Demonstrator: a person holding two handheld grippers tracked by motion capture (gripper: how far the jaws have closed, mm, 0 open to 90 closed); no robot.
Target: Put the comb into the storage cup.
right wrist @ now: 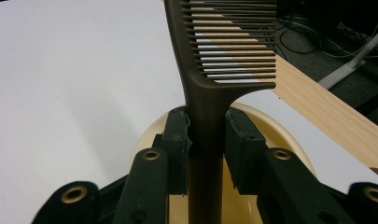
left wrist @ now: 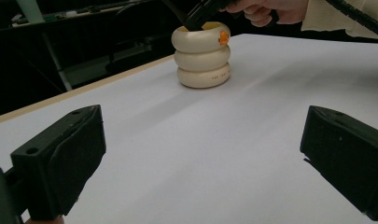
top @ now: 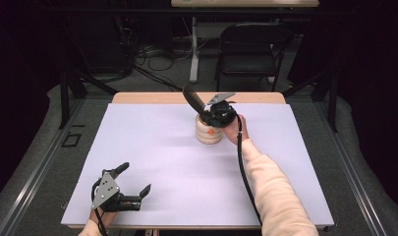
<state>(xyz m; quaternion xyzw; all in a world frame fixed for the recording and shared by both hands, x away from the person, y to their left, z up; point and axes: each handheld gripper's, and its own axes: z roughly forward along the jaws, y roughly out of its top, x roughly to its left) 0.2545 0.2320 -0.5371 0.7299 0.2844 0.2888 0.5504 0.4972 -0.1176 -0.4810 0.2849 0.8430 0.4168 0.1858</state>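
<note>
Your right gripper point(right wrist: 207, 140) is clamped on the handle of the comb point(right wrist: 210, 70), light, stiff and slick, above the cream holder point(top: 209, 132) near the table's point(top: 152, 162) far edge, while your left gripper point(top: 132, 184) rests released.

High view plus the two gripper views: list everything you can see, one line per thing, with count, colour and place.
Comb: one, dark brown, handle clamped between the right jaws, teeth end pointing up and away above the holder.
Holder: one, cream, shaped like three stacked rings with a small orange mark, standing upright on the far middle of the table.
Table: one, white top with a wooden far edge.
Folding chair: one, black, on the floor beyond the table.
Cables: several, dark, on the floor behind the table.
Left hand-held gripper: one, black, jaws open, near left corner of the table.
Right hand-held gripper: one, black, shut on the comb over the holder.
Sleeve: one, cream, right forearm.
</note>
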